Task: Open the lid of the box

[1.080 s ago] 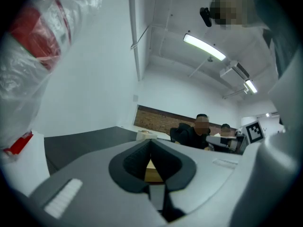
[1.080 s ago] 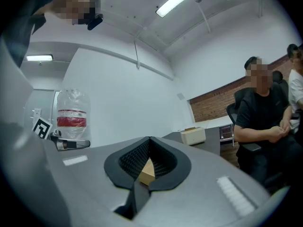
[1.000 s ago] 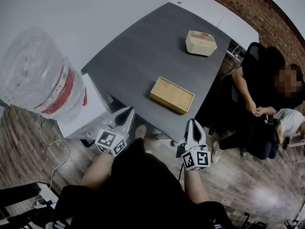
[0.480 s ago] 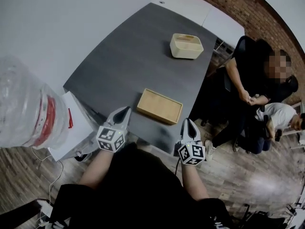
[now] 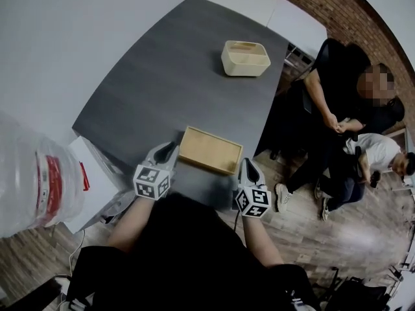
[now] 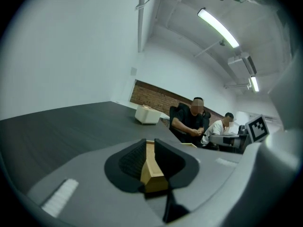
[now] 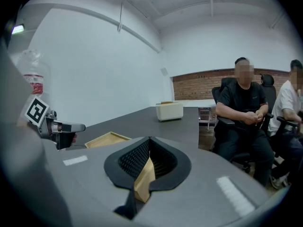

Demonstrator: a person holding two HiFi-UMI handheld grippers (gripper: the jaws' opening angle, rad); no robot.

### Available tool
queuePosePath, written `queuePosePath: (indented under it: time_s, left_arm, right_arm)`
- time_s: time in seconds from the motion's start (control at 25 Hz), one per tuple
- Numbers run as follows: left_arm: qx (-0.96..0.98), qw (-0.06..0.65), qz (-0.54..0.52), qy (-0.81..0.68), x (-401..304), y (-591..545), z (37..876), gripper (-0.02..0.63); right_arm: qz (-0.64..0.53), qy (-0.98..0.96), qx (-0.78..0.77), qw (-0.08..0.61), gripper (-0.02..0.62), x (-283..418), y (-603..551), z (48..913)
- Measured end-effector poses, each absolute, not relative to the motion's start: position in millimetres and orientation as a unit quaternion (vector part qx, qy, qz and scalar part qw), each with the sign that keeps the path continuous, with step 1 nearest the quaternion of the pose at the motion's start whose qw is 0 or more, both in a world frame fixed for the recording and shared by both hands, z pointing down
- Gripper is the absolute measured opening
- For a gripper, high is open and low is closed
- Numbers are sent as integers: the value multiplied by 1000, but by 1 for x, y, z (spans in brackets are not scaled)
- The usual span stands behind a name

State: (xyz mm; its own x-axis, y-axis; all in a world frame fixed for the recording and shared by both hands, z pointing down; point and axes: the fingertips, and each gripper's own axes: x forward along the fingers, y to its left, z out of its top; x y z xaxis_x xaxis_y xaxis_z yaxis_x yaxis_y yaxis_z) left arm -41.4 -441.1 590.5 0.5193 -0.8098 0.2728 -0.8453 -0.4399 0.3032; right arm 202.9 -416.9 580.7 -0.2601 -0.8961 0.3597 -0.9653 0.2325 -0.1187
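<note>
Locate wooden box at 6 o'clock of the dark table, hard against the near edge. Lid apparently not yet raised. Find left gripper clenched on the box's 9 o'clock end, with wood packed between the jaws. Find right gripper clenched likewise on the 3 o'clock end. Cannot tell whether either bite takes lid alone or base as well.

Risks, as judgement only:
- At left: slipping off smooth wood if the bite is shallow.
- At centre: raising the whole box rather than the lid if the base is pinched too, or dragging it off the near edge, with so little table under it.
- At right: jamming the lid by lifting one end ahead of the other.

Materials:
- At 9 o'clock: clear plastic water bottle, rounded, red label.
- Box: flat, rectangular, pale bare-looking wood, raised rim.
- Gripper pads: black, ribbed.
- At 12 o'clock: cream container, rounded corners, matte.
- Table: matte grey, faint grain.
</note>
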Motion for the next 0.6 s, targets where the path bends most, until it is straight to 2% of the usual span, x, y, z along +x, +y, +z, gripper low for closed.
queuePosePath:
  time_s: [0.12, 0.16, 0.2, 0.6]
  left_arm:
    - [848, 211, 64, -482, -37, -449, 601, 57]
    - [847, 214, 69, -481, -36, -451, 605, 58]
    - [846, 219, 74, -481, -37, -453, 608, 60]
    - [836, 261, 107, -471, -31, -453, 637, 66]
  right_arm:
    - [176, -769, 601, 127, 4, 204, -420, 595]
    - [184, -768, 599, 134, 63, 203, -421, 600]
    - [193, -766, 597, 139, 95, 202, -422, 605]
    - [223, -758, 590, 165, 95, 189, -425, 626]
